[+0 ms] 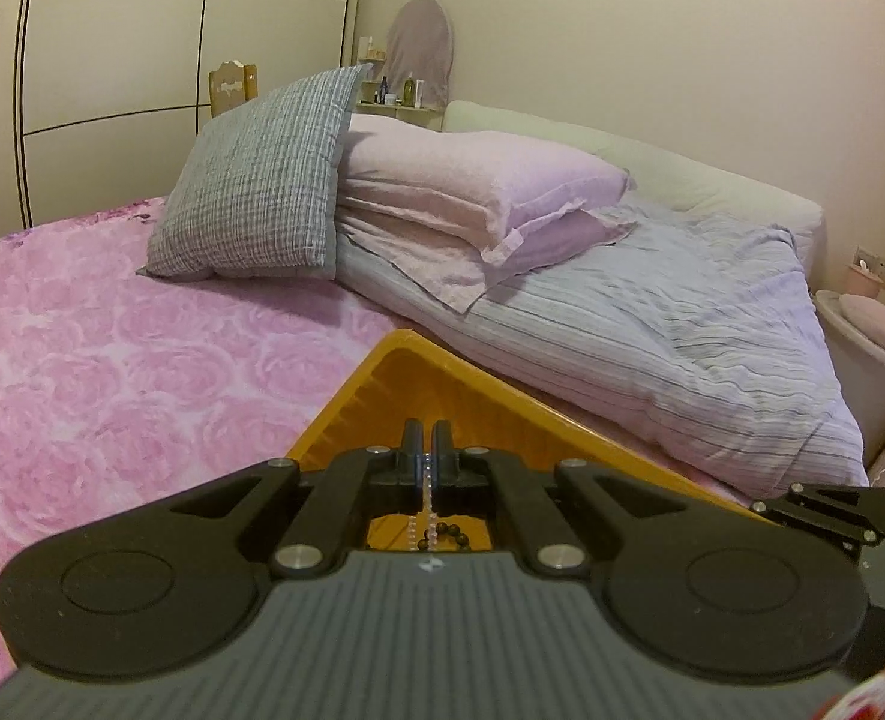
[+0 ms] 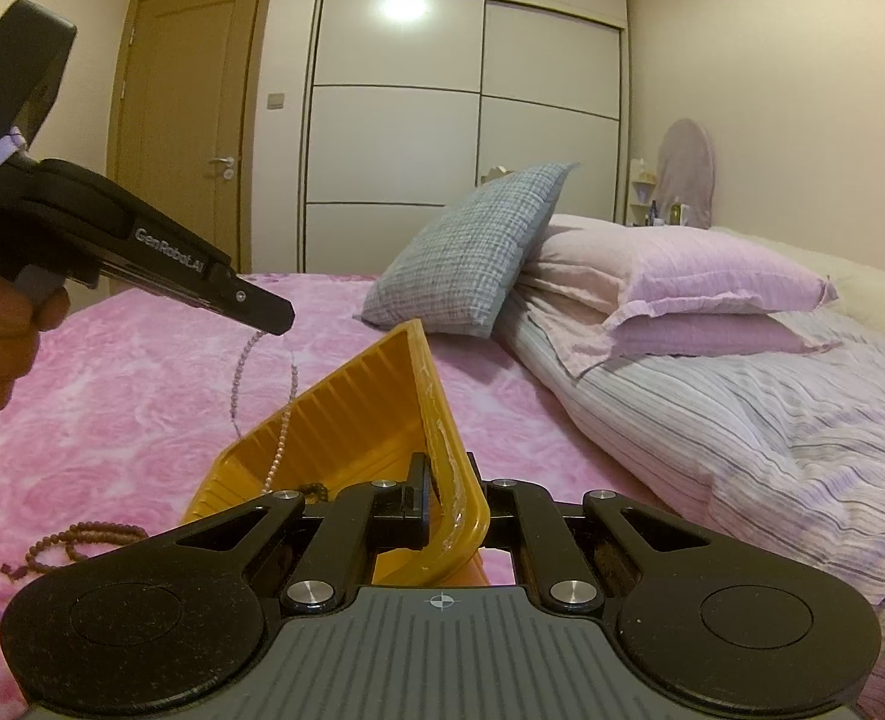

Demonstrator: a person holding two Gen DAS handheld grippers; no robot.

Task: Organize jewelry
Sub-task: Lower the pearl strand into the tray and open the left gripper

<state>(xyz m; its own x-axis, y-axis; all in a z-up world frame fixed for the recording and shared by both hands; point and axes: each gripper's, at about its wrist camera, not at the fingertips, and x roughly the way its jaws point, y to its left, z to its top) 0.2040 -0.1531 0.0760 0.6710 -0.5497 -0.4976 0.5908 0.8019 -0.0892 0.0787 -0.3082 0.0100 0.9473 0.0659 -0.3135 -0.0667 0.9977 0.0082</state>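
Bedroom scene: the left claw is clamped on a pale beaded necklace dangling into a tilted yellow tray; the right claw pinches the tray's rim above a pink floral bed, where a brown bead strand lies beside the tray

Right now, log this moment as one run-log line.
left tongs: shut on pale bead strand, hanging into tray | right tongs: shut on yellow tray wall, tilted | brown bead strand: on pink blanket
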